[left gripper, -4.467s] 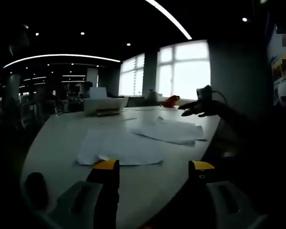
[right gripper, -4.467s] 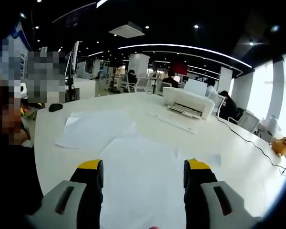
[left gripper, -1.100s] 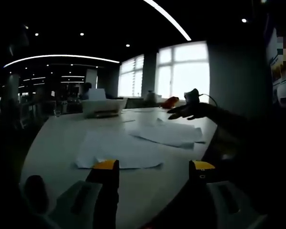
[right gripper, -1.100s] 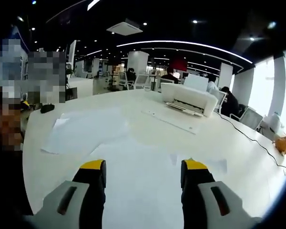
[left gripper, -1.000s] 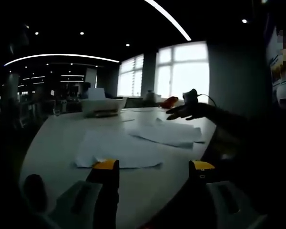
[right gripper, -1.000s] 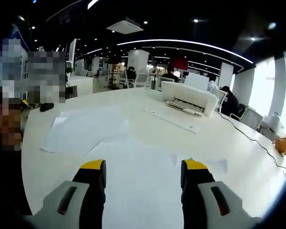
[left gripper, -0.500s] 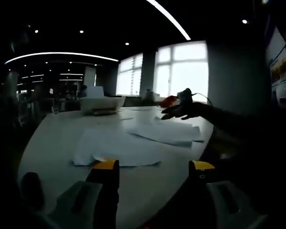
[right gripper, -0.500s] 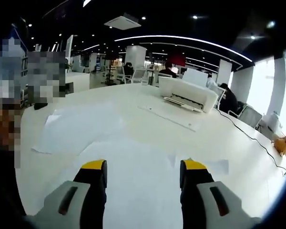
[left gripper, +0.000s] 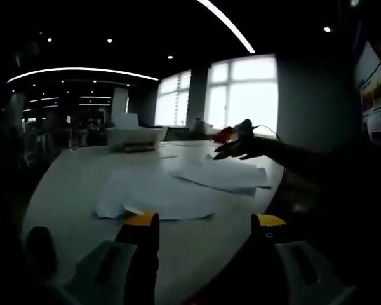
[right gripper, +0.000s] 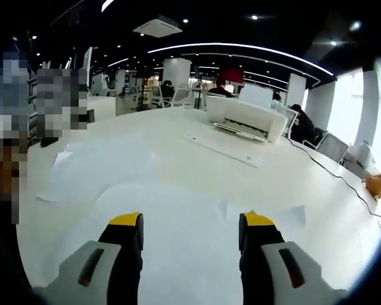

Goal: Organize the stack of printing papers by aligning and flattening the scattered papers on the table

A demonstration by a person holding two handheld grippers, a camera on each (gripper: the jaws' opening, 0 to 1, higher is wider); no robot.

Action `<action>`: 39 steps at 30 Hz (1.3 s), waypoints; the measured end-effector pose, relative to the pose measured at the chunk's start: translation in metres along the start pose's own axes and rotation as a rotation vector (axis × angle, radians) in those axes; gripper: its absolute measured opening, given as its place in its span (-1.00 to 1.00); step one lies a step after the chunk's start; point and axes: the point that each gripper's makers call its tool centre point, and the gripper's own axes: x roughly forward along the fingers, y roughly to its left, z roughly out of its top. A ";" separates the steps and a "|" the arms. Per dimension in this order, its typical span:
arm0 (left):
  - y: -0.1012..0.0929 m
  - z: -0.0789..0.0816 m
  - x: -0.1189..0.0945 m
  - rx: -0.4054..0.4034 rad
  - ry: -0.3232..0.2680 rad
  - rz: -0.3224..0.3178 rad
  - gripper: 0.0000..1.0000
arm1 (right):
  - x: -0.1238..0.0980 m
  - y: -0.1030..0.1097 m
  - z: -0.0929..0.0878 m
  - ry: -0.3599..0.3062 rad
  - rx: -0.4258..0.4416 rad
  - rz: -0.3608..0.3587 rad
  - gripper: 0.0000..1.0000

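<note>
Paper everywhere, basically. Two loose spreads of white printer sheets lie flat on the big pale oval desk [right gripper: 178, 136], nothing squared up yet.

In the right gripper view, the right hand-held gripper [right gripper: 189, 234] hangs just above the near spread of white printing paper [right gripper: 178, 216], its yellow-tipped jaws set wide apart with nothing between them. One sheet corner [right gripper: 276, 215] sticks out to the right of the pile. The second spread of white sheets [right gripper: 98, 168] sits further off to the left, overlapping the near one a bit where they meet. A white desktop printer [right gripper: 244, 117] is on the far side of the desk, with a thin dark cable [right gripper: 327, 171] trailing off to the right.

The left gripper view is pretty dark. The left hand-held gripper [left gripper: 203, 222] is also wide and empty, low near the desk edge, with the closest sheets [left gripper: 153, 196] just beyond its tips. The other pile [left gripper: 225, 175] lies further back on the right, and the right hand-held gripper shows over it.

My read: this is the very start, approach only, no sheet gripped or pushed. Next move probably calls for dropping the right jaws onto the near pile and nudging that stray corner in, then sliding the two spreads together. Thin paper will buckle if shoved hard, so go gently.
</note>
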 end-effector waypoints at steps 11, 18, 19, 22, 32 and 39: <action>0.003 -0.002 0.000 -0.003 0.003 0.003 0.24 | 0.010 -0.014 -0.004 0.010 0.044 -0.004 0.12; 0.003 -0.004 0.000 -0.009 0.006 0.003 0.24 | 0.018 -0.021 -0.003 0.015 0.051 -0.007 0.12; 0.003 -0.004 0.000 -0.009 0.007 0.002 0.24 | 0.019 -0.022 -0.003 0.017 0.054 -0.006 0.12; 0.003 -0.004 0.000 -0.009 0.008 0.001 0.24 | 0.023 -0.024 -0.005 0.023 0.057 -0.005 0.12; 0.005 -0.006 -0.002 -0.013 0.014 0.007 0.24 | 0.035 -0.036 -0.011 0.031 0.071 -0.019 0.12; 0.004 -0.005 -0.006 -0.010 0.015 0.012 0.24 | 0.045 -0.046 -0.011 0.013 0.107 -0.015 0.21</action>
